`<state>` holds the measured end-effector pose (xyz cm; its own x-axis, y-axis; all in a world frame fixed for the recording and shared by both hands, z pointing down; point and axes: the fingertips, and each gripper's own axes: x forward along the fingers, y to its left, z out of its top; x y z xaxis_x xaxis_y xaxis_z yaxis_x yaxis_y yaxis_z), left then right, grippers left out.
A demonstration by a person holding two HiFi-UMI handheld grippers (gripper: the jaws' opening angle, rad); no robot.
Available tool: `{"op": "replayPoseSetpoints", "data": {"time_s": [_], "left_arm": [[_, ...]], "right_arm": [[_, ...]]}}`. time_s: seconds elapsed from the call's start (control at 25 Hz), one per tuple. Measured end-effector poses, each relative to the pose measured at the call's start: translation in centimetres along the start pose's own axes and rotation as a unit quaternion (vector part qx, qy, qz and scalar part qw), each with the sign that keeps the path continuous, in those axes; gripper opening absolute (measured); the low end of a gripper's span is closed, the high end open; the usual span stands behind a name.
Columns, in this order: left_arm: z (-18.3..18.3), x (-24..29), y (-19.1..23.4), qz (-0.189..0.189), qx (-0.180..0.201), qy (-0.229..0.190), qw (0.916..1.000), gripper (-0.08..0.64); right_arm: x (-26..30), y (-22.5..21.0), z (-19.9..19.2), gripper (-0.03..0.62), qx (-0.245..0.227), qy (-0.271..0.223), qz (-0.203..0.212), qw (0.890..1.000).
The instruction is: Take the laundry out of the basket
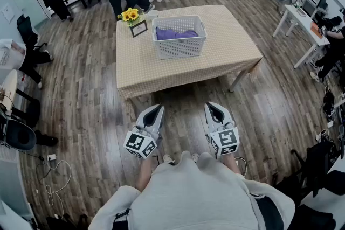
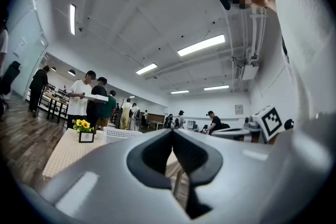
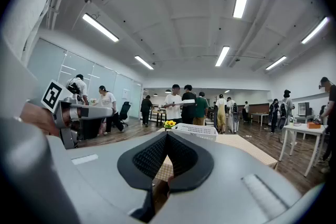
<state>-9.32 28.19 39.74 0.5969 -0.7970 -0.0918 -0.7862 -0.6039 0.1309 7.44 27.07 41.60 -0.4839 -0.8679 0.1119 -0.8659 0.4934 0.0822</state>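
Observation:
A white plastic laundry basket point(image 1: 179, 35) stands on the checked-cloth table point(image 1: 226, 51), with purple laundry point(image 1: 175, 34) bunched inside it. Both grippers hang close to my body, well short of the table's near edge. My left gripper point(image 1: 157, 109) is shut with nothing between its jaws, and so is my right gripper point(image 1: 211, 106). In the left gripper view the basket point(image 2: 122, 134) peeks over the shut left gripper point(image 2: 172, 132). The right gripper view has the basket point(image 3: 197, 130) just past the shut right gripper point(image 3: 166, 135).
A pot of yellow flowers point(image 1: 130, 15) and a small framed sign point(image 1: 138, 28) sit at the table's back left. Several people stand beyond the table. A white desk point(image 1: 296, 21) is at right, chairs point(image 1: 21, 121) and cables at left. Wood floor lies between me and the table.

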Motion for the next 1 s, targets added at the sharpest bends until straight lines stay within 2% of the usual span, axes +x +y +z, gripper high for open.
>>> {"op": "replayPoseSetpoints", "data": {"time_s": [0.56,0.8,1.0], "left_arm": [[0.3,0.5,0.4,0.005,0.005,-0.006,1.0,0.008],[-0.2,1.3,-0.5,0.008,0.009,0.0,0.9999,0.008],[-1.0,2.6,-2.0,0.019,0.007,0.005,0.9998,0.008]], "right_arm": [[0.5,-0.4,-0.3,-0.003,0.002,-0.002,0.001,1.0],[-0.3,-0.9,-0.1,-0.002,0.048,-0.029,0.031,0.998],[-1.3,-3.2,-1.2,-0.002,0.044,-0.025,0.024,0.998]]}}
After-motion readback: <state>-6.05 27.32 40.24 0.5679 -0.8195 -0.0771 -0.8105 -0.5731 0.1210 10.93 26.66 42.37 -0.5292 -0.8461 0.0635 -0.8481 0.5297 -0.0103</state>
